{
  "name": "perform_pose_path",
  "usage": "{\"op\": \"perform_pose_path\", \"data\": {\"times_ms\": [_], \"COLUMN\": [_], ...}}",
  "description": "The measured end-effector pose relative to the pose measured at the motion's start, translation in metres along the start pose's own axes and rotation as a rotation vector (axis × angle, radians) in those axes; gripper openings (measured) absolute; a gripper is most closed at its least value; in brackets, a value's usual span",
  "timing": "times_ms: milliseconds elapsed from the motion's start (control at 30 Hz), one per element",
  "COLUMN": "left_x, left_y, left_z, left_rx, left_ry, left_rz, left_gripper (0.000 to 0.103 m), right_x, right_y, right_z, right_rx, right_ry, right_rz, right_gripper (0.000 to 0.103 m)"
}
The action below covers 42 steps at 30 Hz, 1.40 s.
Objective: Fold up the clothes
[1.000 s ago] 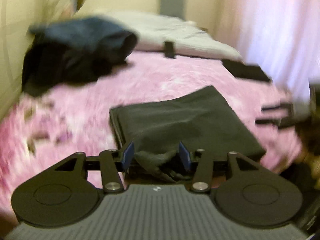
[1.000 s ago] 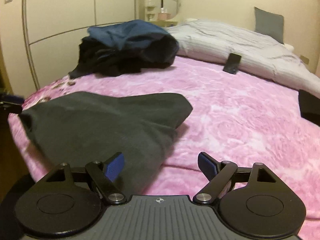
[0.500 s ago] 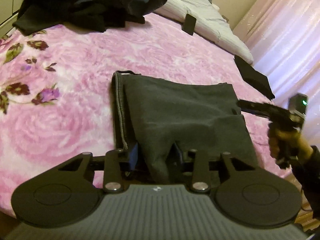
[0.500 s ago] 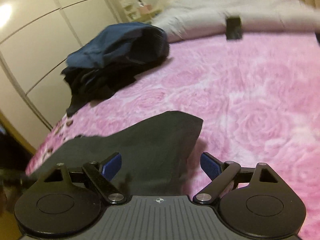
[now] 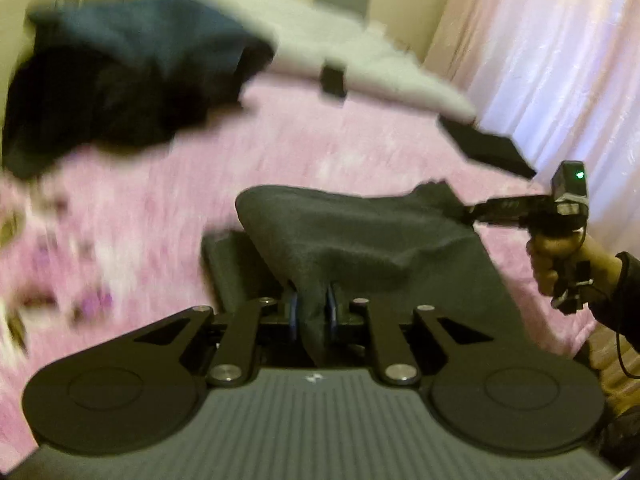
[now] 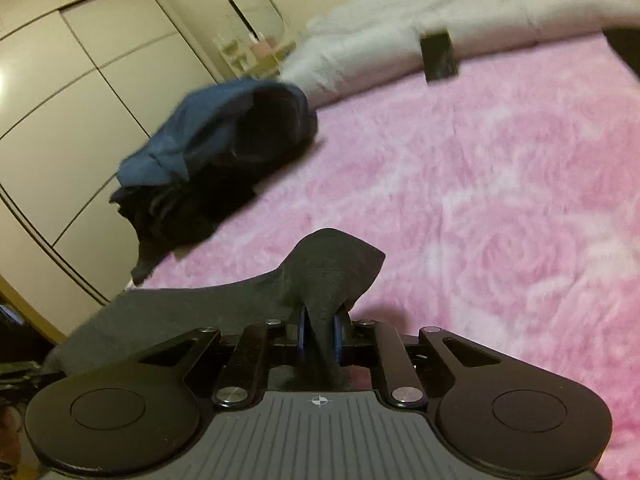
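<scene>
A dark grey garment (image 5: 360, 240) lies on the pink blanket (image 5: 180, 208), its near edge lifted. My left gripper (image 5: 312, 312) is shut on one corner of it. My right gripper (image 6: 320, 332) is shut on the other corner (image 6: 332, 268). In the left wrist view the right gripper (image 5: 468, 212) shows at the right, held in a hand, pinching the cloth. The lower layer (image 5: 228, 272) still lies flat on the bed.
A heap of dark blue and black clothes (image 6: 216, 160) sits at the bed's left. A black phone (image 6: 438, 56) lies against the white duvet (image 6: 440, 12). A folded black item (image 5: 488, 148) lies at the right edge. Wardrobe doors (image 6: 60, 100) stand left.
My right gripper has closed on the garment's corner, having been open before. Both grippers have raised the near edge off the bed and the cloth now folds over.
</scene>
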State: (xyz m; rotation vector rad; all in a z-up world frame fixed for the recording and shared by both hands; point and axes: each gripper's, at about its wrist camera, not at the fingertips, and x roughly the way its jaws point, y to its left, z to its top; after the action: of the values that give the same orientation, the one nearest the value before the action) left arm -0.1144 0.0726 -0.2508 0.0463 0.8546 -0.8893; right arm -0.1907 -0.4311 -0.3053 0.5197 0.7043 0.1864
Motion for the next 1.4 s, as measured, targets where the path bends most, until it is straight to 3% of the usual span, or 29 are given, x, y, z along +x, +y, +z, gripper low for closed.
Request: {"op": "perform_pose_path", "data": {"times_ms": [33,100,133,300,367,467,567,667,800,1133,1267,1400], "left_x": [0.003,0.006,0.001,-0.035,-0.052,-0.064,-0.050,-0.025,-0.020,-0.022,-0.034,-0.039], "left_y": [0.006,0.015,0.016,0.012,0.003,-0.014,-0.032,-0.025,-0.007,-0.015,-0.034,-0.041], "left_z": [-0.006,-0.017,-0.019,-0.021,-0.022,-0.023,-0.031,-0.045,-0.057,-0.061,-0.051,-0.036], "left_rx": [-0.022,-0.064,-0.069,-0.047,-0.021,0.021,0.101,0.091,0.003,0.072,0.152,0.178], "left_ry": [0.014,0.025,0.016,-0.047,-0.087,-0.128,-0.087,-0.008,-0.023,-0.039,-0.057,-0.093], "left_rz": [-0.001,-0.001,0.005,0.074,0.088,0.034,0.012,0.032,-0.023,0.011,0.065,0.058], "left_gripper": [0.018,0.022,0.025,0.027,0.024,0.024,0.024,0.024,0.023,0.023,0.022,0.022], "right_x": [0.003,0.005,0.001,-0.041,-0.057,-0.066,-0.055,-0.038,-0.041,-0.056,-0.075,-0.071], "right_y": [-0.001,0.000,0.004,0.048,0.071,0.104,0.132,0.129,0.106,0.108,0.103,0.077], "right_z": [-0.002,-0.004,-0.005,-0.016,-0.029,-0.054,-0.082,-0.102,-0.119,-0.110,-0.104,-0.099], "right_rx": [-0.003,-0.019,-0.037,-0.226,-0.291,-0.351,-0.471,-0.480,-0.434,-0.507,-0.453,-0.347], "right_ry": [0.010,0.017,0.005,-0.054,-0.040,0.038,0.128,0.198,0.216,0.253,0.193,0.205], "right_rz": [-0.011,-0.044,-0.073,-0.071,0.007,0.167,0.232,0.199,0.199,0.168,0.128,0.079], "right_gripper": [0.018,0.058,0.061,0.061,0.061,0.061,0.061,0.061,0.060,0.060,0.060,0.060]}}
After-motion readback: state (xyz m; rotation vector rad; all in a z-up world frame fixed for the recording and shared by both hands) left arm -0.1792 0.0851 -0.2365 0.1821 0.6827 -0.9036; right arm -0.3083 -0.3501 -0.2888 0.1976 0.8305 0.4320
